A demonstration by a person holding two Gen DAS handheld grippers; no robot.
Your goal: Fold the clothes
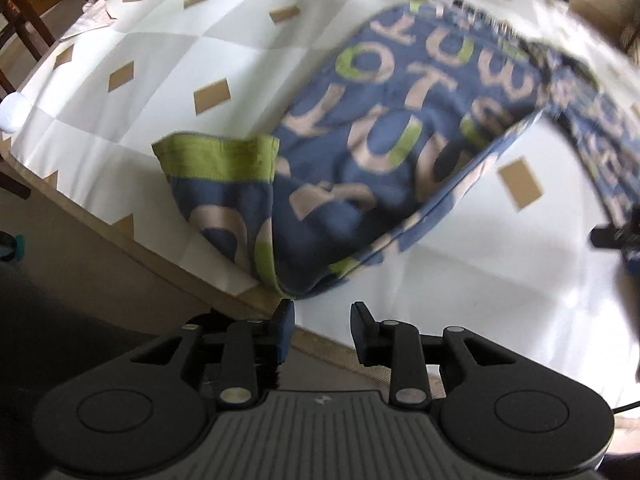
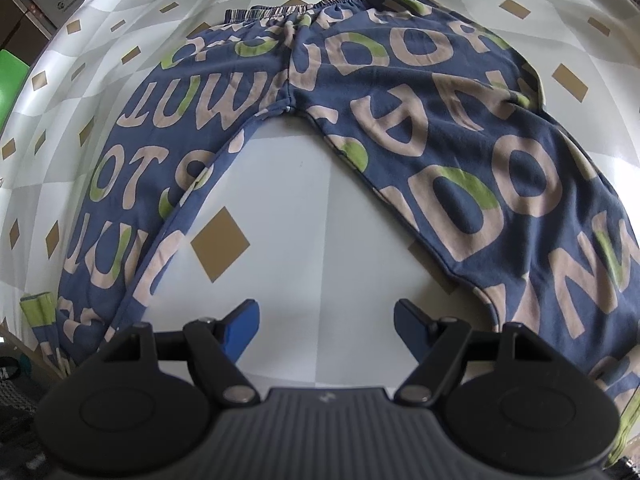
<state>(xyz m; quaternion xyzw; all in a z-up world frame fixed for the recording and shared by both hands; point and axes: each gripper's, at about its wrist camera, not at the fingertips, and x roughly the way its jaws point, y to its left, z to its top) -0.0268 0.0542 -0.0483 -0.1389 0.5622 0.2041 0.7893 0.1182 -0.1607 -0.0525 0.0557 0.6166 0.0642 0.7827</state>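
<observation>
- Blue printed trousers (image 2: 420,128) lie spread on the checked tablecloth (image 2: 320,208), legs apart.
- Left gripper (image 1: 322,318) points steeply down near the green cuff (image 1: 216,160), jaws parted, nothing between them.
- Right gripper (image 2: 326,322) aims down between the legs, wide apart and empty.

Soft matt cloth trousers (image 2: 400,120) lie on a smooth, glossy checked table cover (image 2: 320,220).
</observation>
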